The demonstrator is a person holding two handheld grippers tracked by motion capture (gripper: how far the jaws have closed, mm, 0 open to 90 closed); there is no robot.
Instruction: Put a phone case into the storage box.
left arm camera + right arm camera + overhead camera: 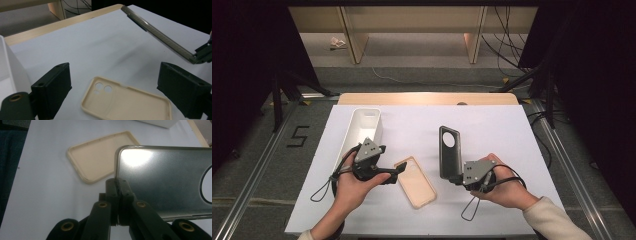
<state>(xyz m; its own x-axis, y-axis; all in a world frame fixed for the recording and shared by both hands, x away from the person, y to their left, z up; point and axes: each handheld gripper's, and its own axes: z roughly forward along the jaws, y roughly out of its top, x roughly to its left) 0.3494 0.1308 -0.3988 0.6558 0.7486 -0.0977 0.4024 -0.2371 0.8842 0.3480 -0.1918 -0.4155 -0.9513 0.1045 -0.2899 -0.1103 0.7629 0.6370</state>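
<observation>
High view: you sit at a table covered with a white sheet [492, 130]. Your left gripper [398, 172] sits low at the left, its jaws spread wide, the tips just at the upper corner of a beige phone case [415, 181] that lies flat, hollow side up, near the middle of the sheet. Your right gripper [457, 178] is pressed together on the bottom edge of a dark grey phone case [449, 151], holding it up off the sheet with its round camera opening at the far end. A white rectangular bin [362, 131] stands at the left, beyond your left hand [353, 187], and looks empty. My reading: neither case is in the bin yet; the grey one is lifted, the beige one not yet gripped. A black "5" is marked on the floor left of the table.

Left gripper view: the two black jaws stand apart with nothing pinched. The beige phone case [126, 101] lies on the sheet between and just past them, camera cut-outs at its near-left end. The grey case [160, 37] slants across the upper right, seen edge-on. A wall of the bin [10, 65] shows at the left. No writing visible.

Right gripper view: the jaws are closed tight on the edge of the glossy grey case [165, 182]. The beige case [102, 162] lies beyond on the sheet. No brand or label is readable on either case.
</observation>
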